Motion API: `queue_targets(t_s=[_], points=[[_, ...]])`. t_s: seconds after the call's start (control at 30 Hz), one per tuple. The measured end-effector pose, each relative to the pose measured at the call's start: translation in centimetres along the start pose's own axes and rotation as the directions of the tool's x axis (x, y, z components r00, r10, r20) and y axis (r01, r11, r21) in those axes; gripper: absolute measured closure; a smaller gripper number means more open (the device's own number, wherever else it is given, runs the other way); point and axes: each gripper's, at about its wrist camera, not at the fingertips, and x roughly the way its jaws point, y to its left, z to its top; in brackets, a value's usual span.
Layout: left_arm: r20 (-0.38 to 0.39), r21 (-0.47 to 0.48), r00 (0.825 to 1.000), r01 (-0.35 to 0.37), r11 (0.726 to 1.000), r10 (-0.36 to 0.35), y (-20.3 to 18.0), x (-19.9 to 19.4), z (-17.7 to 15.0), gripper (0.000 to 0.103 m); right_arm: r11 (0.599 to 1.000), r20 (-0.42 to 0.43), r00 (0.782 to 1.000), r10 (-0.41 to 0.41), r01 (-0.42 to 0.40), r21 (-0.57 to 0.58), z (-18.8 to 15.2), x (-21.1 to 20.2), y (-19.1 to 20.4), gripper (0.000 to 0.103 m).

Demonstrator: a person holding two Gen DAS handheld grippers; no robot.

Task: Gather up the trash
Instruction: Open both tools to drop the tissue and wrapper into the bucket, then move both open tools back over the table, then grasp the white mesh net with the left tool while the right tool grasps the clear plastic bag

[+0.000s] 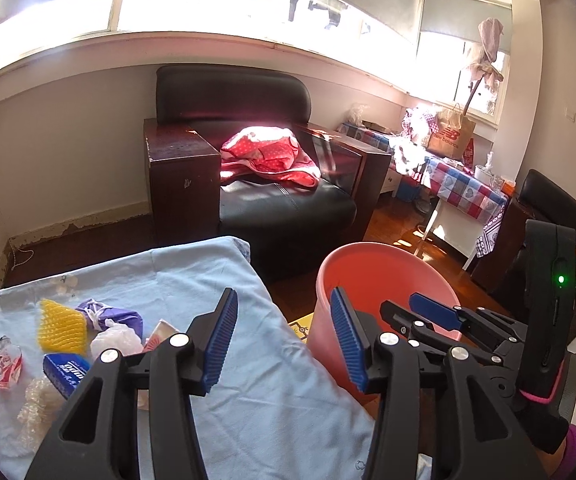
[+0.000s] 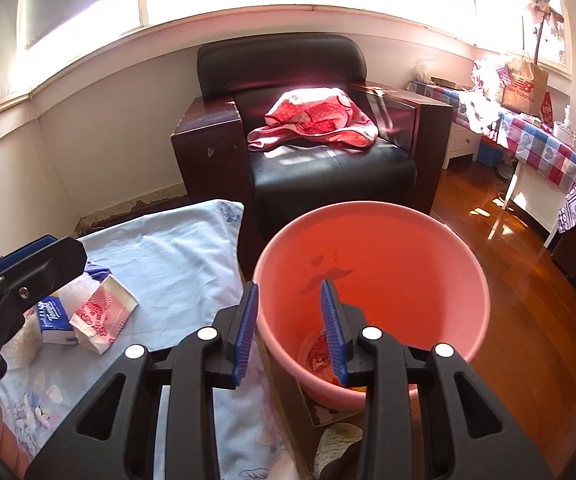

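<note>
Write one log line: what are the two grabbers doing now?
left gripper: open, empty | right gripper: open, empty, over round pink plastic bin | trash left on light blue cloth

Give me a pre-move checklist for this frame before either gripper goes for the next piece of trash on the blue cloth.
1. Left gripper empty, jaws apart: ok.
2. Right gripper empty, jaws apart with nothing between them: ok.
3. Pink bin upright with its mouth unobstructed: ok; some trash already lies at its bottom.
4. Trash left to collect on the blue cloth: ok; yellow foam net, blue tissue pack, red-and-white paper box and others remain.
5. Grippers apart from each other: ok; they do not touch in either view.
6. Whether the bubble wrap is loose on the cloth: cannot tell.
</note>
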Motion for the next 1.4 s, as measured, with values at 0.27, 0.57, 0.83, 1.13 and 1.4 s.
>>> queue_targets(t_s=[0.27,0.57,0.83,1.13,1.4], points=[[0.044,-0.026,0.987,-0.152,0.988,0.153,5.3,-5.2,-1.7,0.048,0.98,0.021,0.981,0.192,-0.19,-0.065,-0.7,-1.4,4.4,0.07],[-0.022,-0.127,0.95,-0.31,0.942,0.31,12.7,-9.1,-6.0,0.048,0.931,-0.05,0.941,0.335,-0.339,-0.137,-1.9,-0.9,9.3,0.07],[-0.135,-0.208,0.915,-0.401,0.892,0.38,17.0,-9.7,-10.5,0.048,0.892,-0.129,0.908,0.398,-0.416,-0.178,-2.9,0.0,12.4,0.07],[-0.206,-0.208,0.912,-0.396,0.895,0.355,18.5,-6.6,-11.5,0.048,0.824,-0.196,0.86,0.472,-0.509,-0.249,-3.8,0.2,15.9,0.07],[-0.254,-0.175,0.894,-0.417,0.892,0.368,19.2,-4.2,-11.7,0.048,0.826,-0.22,0.861,0.458,-0.504,-0.252,-3.2,1.3,16.6,0.07]])
